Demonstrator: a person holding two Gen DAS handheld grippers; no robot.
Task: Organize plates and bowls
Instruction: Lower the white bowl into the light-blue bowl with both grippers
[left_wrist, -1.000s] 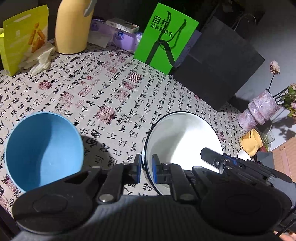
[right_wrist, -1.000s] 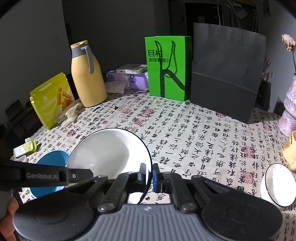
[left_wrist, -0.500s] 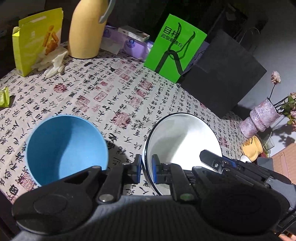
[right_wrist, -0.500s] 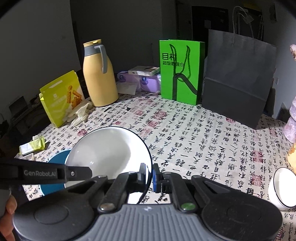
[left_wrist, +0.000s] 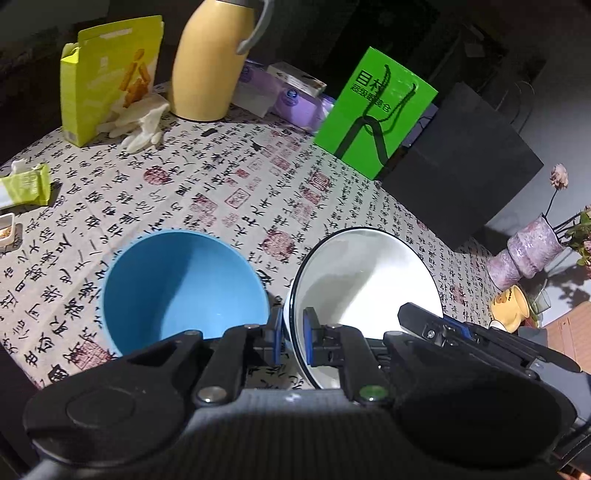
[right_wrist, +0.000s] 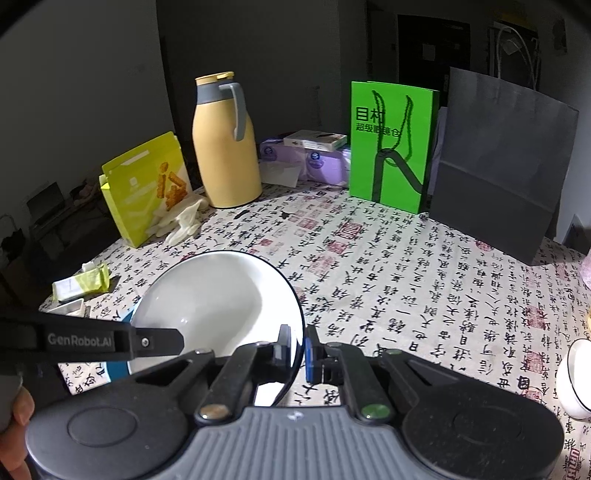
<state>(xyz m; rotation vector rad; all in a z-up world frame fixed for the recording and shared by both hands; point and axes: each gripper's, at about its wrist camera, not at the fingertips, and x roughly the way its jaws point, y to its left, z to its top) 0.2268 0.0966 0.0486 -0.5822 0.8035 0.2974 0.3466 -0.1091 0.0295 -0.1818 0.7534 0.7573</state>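
left wrist view showed the left gripper (left_wrist: 293, 334) clamped on the white bowl's (left_wrist: 365, 280) rim, just beside the blue bowl (left_wrist: 177, 284). right wrist view showed the right gripper (right_wrist: 297, 347) pinching the opposite rim; nesting it into the blue bowl likely came next.

Black fingers (left_wrist: 236, 354), blue pads (right_wrist: 312, 354), ribbed grey housing

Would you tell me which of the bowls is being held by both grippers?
The large white bowl: the left gripper and right gripper each pinch its rim. The blue bowl and small white bowl sit untouched.
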